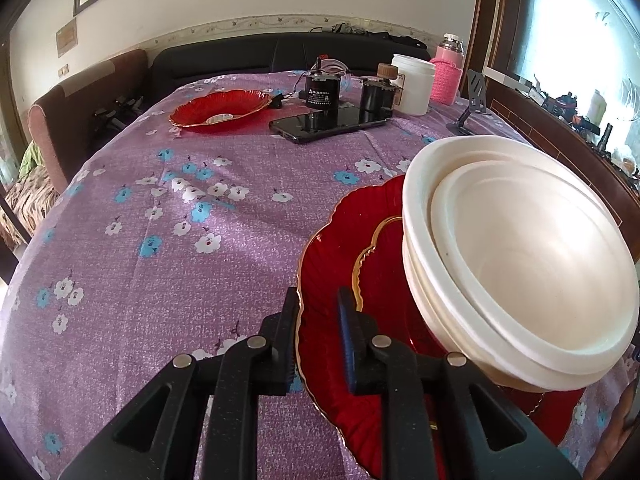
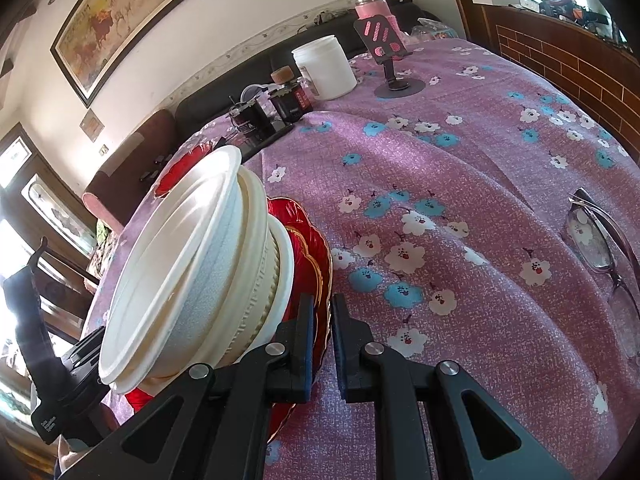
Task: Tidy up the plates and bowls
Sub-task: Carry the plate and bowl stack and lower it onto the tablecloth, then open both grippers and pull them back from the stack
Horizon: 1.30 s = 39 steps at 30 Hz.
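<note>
Pretty much everything is laid out on the purple flowered tablecloth (image 1: 160, 240), so that's used as the reference here. At its near edge a red gold-rimmed plate (image 1: 332, 264) is carried, with a stack of white bowls (image 1: 520, 264) sat on top of it. Further back on the cloth a second red plate (image 1: 220, 110) is seen, then a white jar (image 1: 414, 84), a pink flask (image 1: 448, 76) and a black phone (image 1: 328, 122), with small dark bottles (image 1: 320, 90) next to the phone. Nothing is parked between the carried plate and the far one, just bare cloth. The plate rim is straddled by the left gripper (image 1: 318, 300), whose jaws are slightly parted around it; whether the pads actually press can't be told. On the other side the rim is pinched by the nearly closed right gripper (image 2: 322, 308). Only in the right wrist view are a phone stand (image 2: 386, 40) fully shown and a pair of glasses (image 2: 600, 236) at the cloth's right edge; the phone is barely seen there.
</note>
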Tool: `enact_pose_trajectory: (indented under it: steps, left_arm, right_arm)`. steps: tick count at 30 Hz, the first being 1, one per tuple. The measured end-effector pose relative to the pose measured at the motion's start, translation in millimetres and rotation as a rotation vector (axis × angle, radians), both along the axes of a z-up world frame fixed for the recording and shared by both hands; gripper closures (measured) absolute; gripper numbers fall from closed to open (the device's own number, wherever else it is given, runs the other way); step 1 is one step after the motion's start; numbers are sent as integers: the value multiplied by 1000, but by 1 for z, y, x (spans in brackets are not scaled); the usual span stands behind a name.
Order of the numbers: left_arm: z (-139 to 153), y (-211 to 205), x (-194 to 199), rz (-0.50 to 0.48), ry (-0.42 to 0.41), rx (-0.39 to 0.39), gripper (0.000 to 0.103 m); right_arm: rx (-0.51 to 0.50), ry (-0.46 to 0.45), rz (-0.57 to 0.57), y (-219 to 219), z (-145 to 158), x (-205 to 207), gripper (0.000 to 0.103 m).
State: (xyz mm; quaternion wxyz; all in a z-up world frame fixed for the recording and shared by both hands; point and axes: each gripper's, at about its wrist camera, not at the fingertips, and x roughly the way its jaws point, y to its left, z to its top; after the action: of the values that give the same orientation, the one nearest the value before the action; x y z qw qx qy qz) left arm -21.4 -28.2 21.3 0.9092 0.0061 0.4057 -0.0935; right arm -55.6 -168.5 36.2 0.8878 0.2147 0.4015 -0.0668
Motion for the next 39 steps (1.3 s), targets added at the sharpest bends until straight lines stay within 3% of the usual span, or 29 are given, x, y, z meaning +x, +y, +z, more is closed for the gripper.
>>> enact_pose_trajectory:
  steps: [4, 9, 16, 21, 24, 28, 31, 39]
  left_arm:
    - [0, 1, 0, 7, 1, 4, 83]
    - [0, 7, 0, 30, 11, -8, 68]
    - [1, 16, -4, 39, 16, -49, 58]
    - [6, 22, -9, 46, -2, -75, 41]
    - [8, 22, -13, 41, -10, -75, 40]
    - [10, 19, -19, 29, -15, -73, 36]
    - [13, 19, -24, 25, -25, -70, 34]
    - [16, 22, -42, 23, -51, -67, 30]
  right_arm:
    - [-14, 3, 1, 2, 1, 1, 91]
    - [-18, 0, -2, 2, 0, 0, 91]
    - [-2, 2, 2, 1, 1, -4, 89]
    - [-8, -10, -1, 3, 7, -11, 88]
    - [-9, -16, -3, 3, 10, -15, 86]
    - [-10, -24, -7, 3, 13, -22, 75]
    - [-14, -39, -6, 4, 17, -30, 56]
    - [-34, -59, -7, 9, 24, -51, 46]
